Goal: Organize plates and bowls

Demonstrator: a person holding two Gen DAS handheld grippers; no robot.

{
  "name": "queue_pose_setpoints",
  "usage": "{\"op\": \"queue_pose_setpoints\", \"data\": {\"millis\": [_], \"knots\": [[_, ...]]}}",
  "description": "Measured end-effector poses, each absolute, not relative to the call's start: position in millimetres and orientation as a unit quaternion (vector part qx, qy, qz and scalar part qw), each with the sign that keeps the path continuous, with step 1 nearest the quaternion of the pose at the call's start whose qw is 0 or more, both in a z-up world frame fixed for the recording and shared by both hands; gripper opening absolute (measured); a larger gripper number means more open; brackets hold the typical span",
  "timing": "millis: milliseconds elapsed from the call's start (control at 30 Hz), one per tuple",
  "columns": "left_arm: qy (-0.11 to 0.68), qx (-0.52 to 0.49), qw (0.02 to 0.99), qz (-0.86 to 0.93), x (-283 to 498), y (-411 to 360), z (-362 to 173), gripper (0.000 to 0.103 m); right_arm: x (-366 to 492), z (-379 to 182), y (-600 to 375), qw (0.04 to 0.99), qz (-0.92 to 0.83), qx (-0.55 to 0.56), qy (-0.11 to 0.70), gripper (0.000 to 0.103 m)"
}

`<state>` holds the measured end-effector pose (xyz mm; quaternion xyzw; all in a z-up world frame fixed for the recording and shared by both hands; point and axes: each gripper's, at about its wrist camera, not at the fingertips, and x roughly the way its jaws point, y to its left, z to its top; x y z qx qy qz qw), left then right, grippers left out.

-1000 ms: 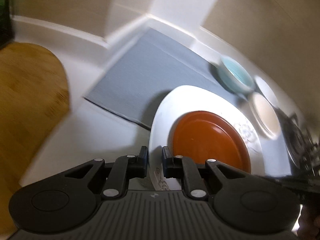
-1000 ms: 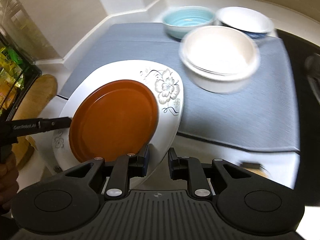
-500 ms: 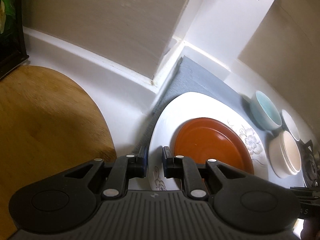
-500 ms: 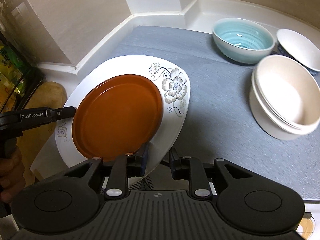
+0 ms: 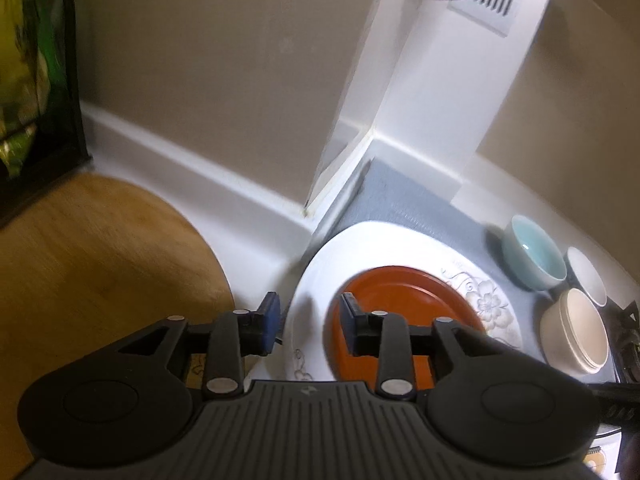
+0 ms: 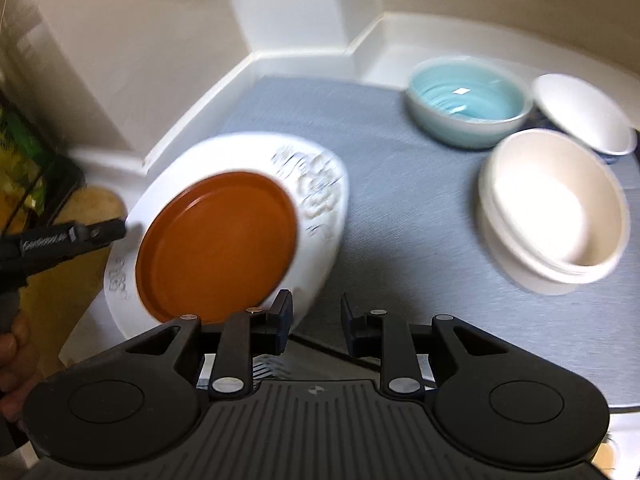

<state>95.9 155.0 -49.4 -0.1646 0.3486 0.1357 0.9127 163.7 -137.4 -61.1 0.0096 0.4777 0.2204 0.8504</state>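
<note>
Grey mat (image 6: pixel 400 208) on white counter, orange plate (image 6: pixel 216 244) lay on floral plate (image 5: pixel 320 280), left gripper (image 5: pixel 308 320) and right gripper (image 6: pixel 316 320) jaws just opening, narrowly parted off its rim.

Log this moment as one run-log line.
left gripper: jaws just opening, astride white plate rim | right gripper: opening, plate rim between | brown plate on top | bowls on grey mat

A home kitchen: white countertop (image 6: pixel 372 60), stove burner (image 5: pixel 630 336), bowls (image 6: pixel 468 100), cutting board (image 5: pixel 100 260).
</note>
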Motion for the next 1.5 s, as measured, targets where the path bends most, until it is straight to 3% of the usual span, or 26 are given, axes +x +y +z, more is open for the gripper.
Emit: {"op": "queue_pose_setpoints", "data": {"millis": [200, 400, 467, 733, 833, 967, 1500], "knots": [[0.332, -0.125, 0.925, 0.134, 78.3, 114.7, -36.5, 0.039, 156.9, -33.8, -191.4, 0.889, 0.179, 0.036, 0.421, 0.029], [0.328, -0.109, 0.929, 0.133, 63.7, 65.7, -22.1, 0.04, 175.9, -25.0, -261.6, 0.914, 0.093, 0.083, 0.386, 0.045], [0.324, -0.097, 0.932, 0.129, 57.2, 48.2, -17.6, 0.042, 190.3, -28.1, -282.6, 0.916, 0.064, 0.097, 0.384, 0.053], [0.322, -0.059, 0.934, 0.139, 10.3, -8.5, -4.7, 0.043, 237.6, -64.1, -308.4, 0.885, 0.066, 0.101, 0.45, 0.054], [0.329, -0.056, 0.93, 0.157, -8.1, -17.3, -5.4, 0.044, 240.3, -75.0, -305.2, 0.871, 0.089, 0.106, 0.472, 0.052], [0.335, -0.059, 0.924, 0.177, -24.0, -26.8, -6.1, 0.044, 239.6, -79.1, -301.7, 0.863, 0.112, 0.121, 0.477, 0.028], [0.345, -0.046, 0.926, 0.146, -19.2, -78.2, -5.2, 0.044, 168.7, -67.2, -313.0, 0.851, 0.161, 0.081, 0.493, 0.023]]}}
